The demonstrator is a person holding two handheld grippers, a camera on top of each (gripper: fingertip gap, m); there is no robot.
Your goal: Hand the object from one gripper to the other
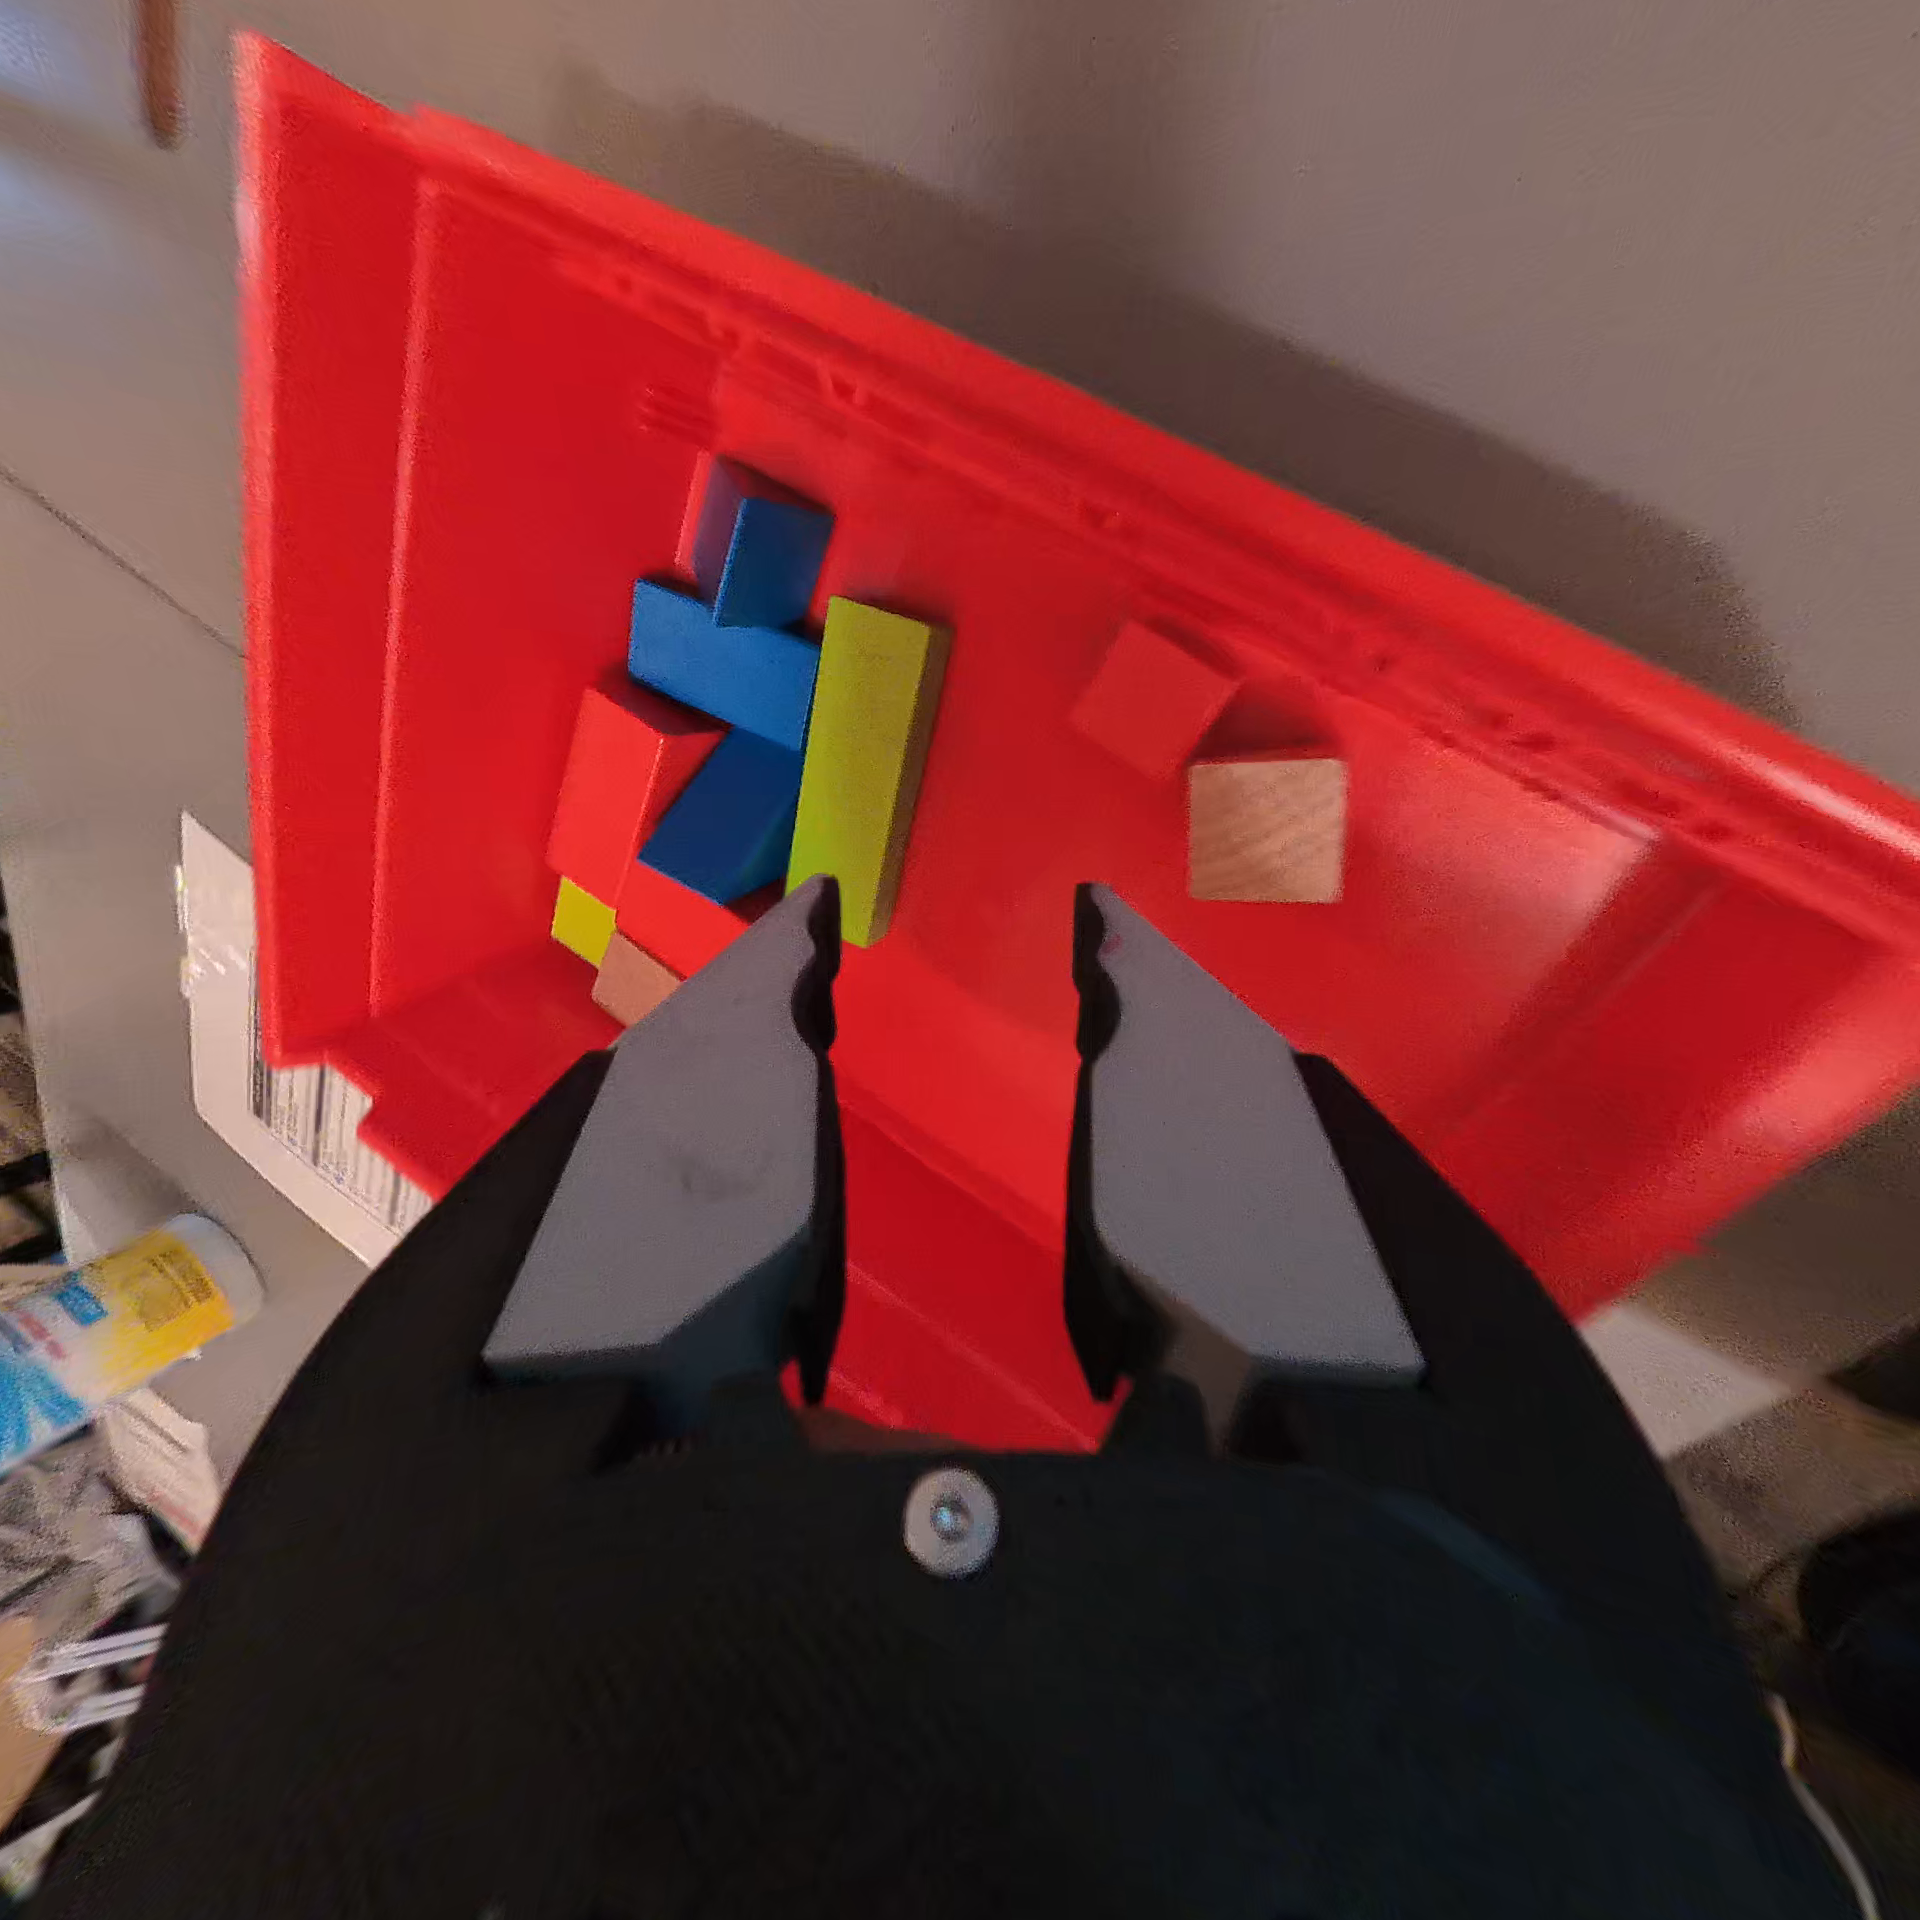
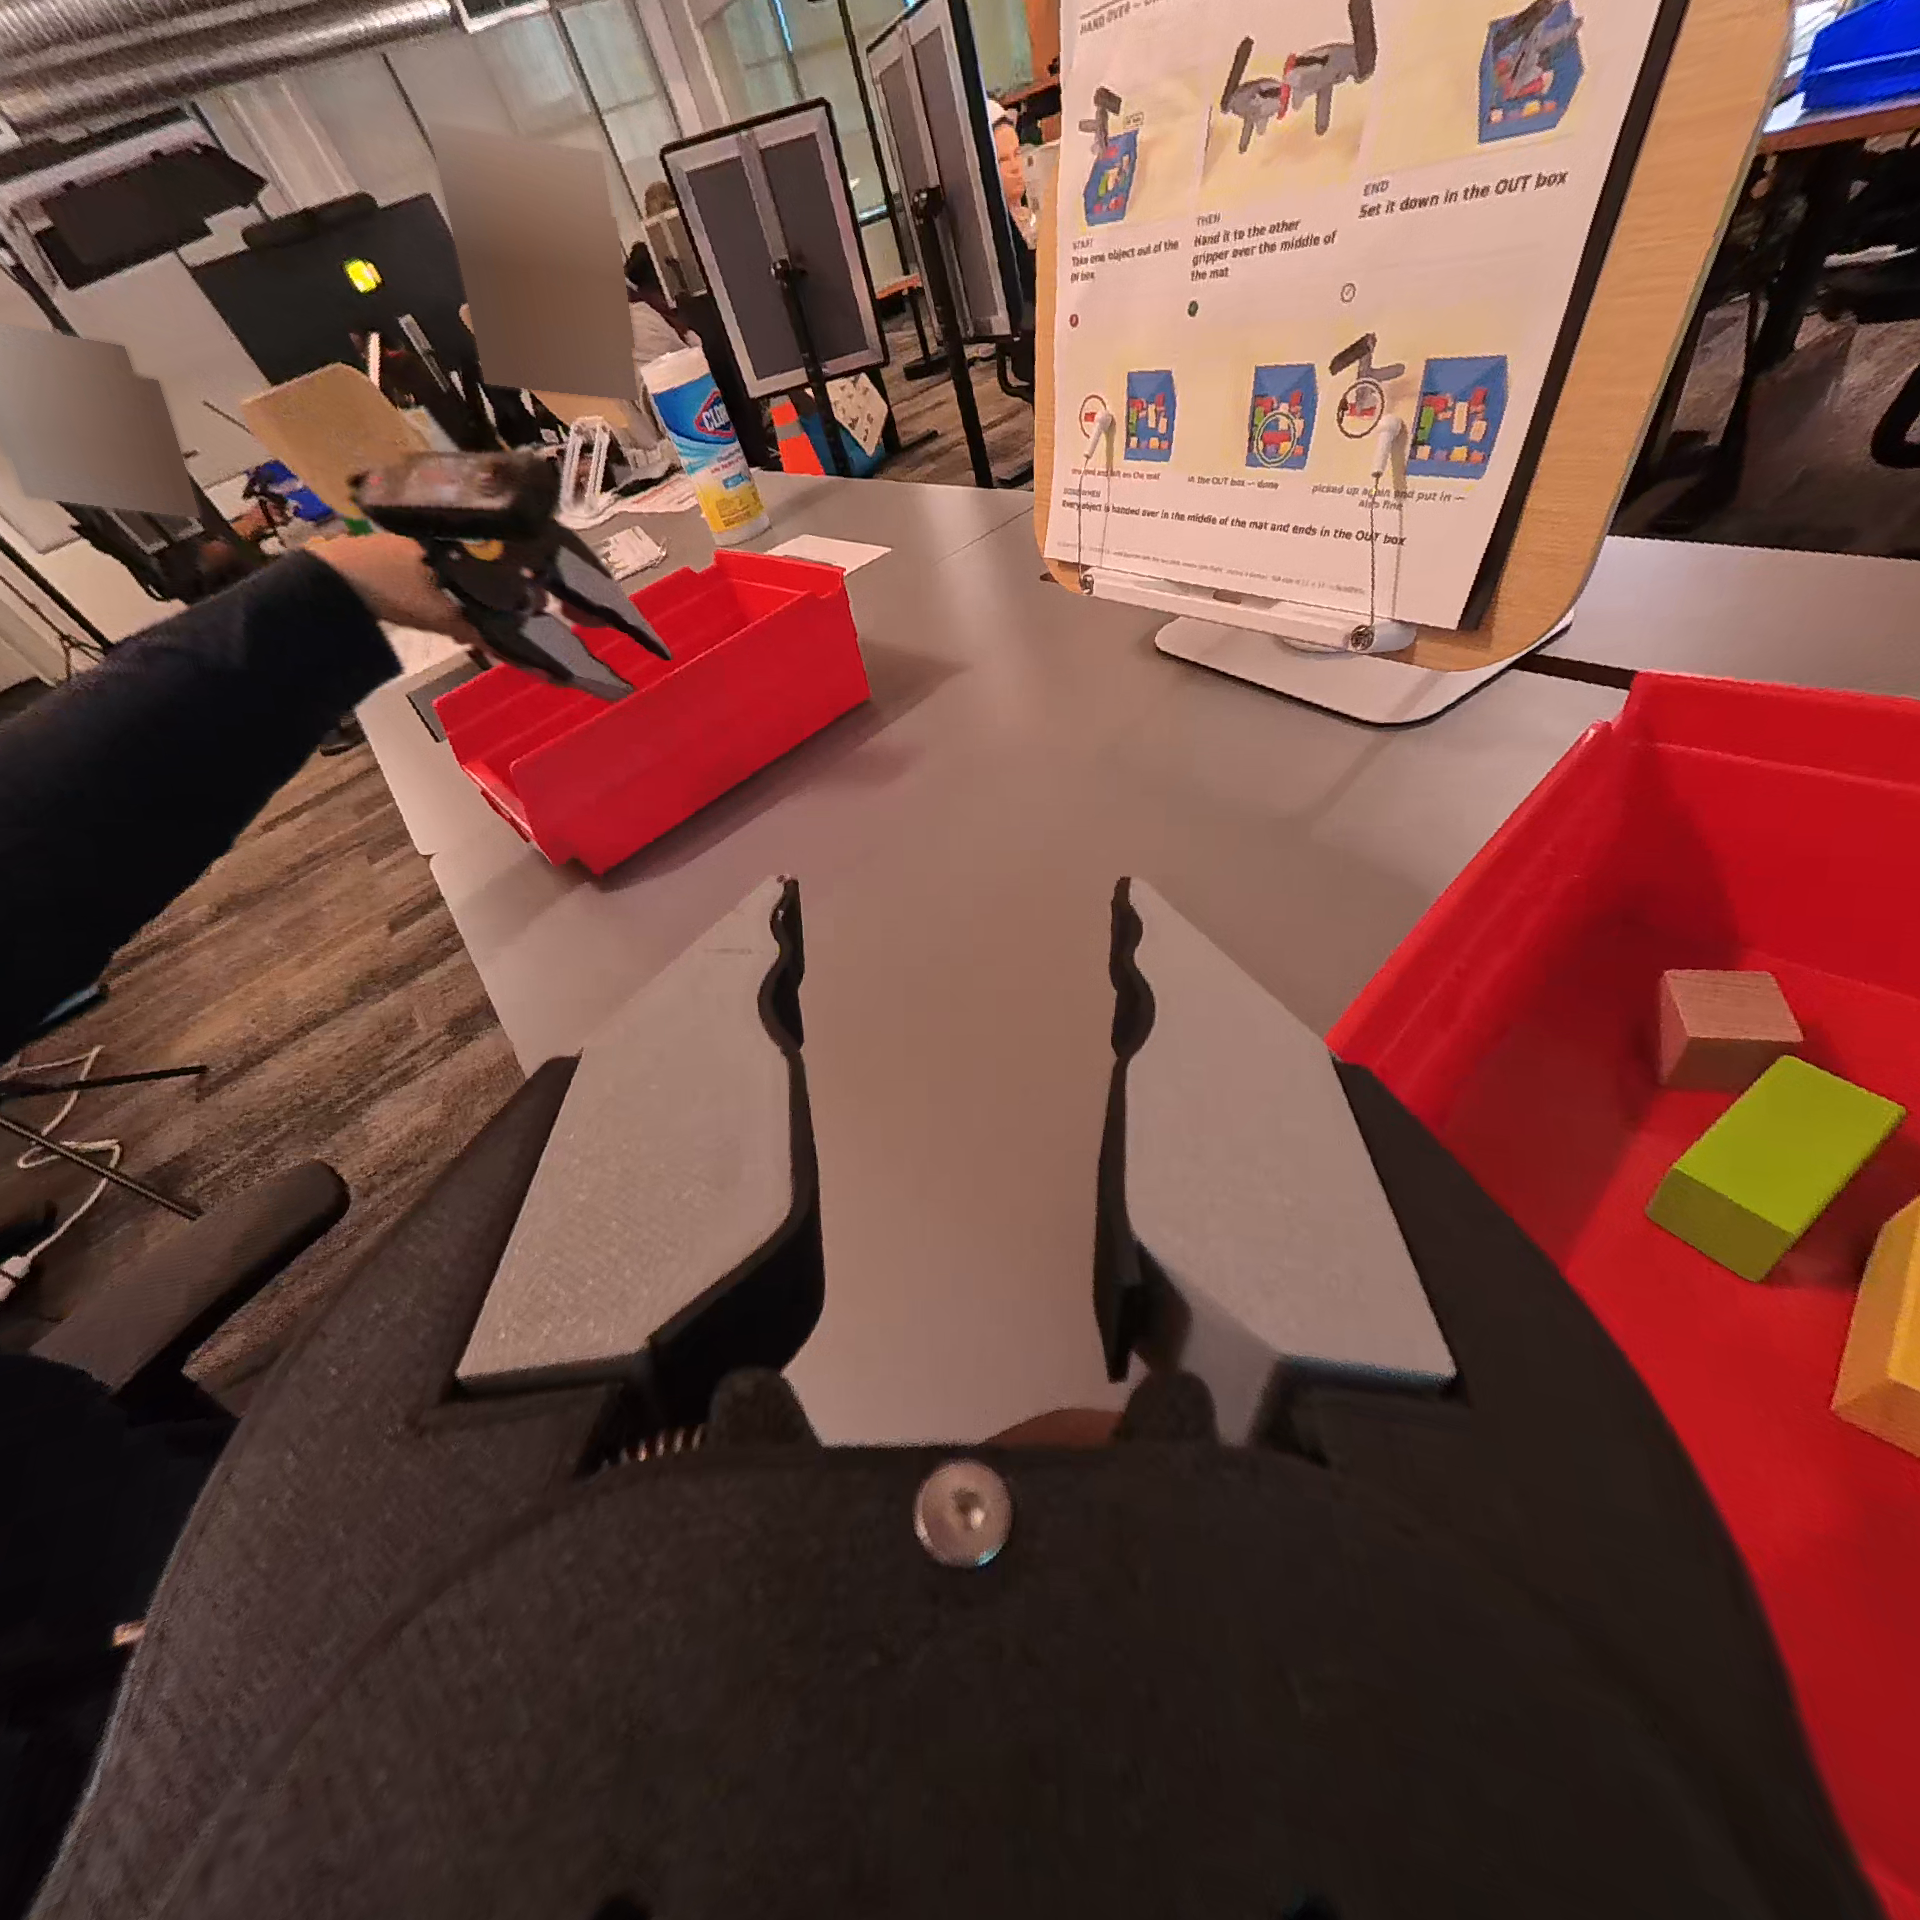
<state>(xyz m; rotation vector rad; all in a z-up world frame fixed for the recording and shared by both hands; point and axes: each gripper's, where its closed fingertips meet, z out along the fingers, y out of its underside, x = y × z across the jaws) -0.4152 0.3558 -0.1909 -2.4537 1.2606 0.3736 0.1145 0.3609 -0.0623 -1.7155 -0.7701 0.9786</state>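
Left gripper [image 1: 954,902] wide, empty, hiding bin [image 1: 1455,1039] blocks; right gripper [image 2: 956,904] wide, empty.

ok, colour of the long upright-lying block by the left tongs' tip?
Lime green block, clearest in the left wrist view.

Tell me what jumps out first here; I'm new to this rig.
The red bin under the open left gripper, with a cluster of blue, red and lime blocks on its floor. From the right gripper, also open and empty, a second red bin sits close at right, holding a lime block.
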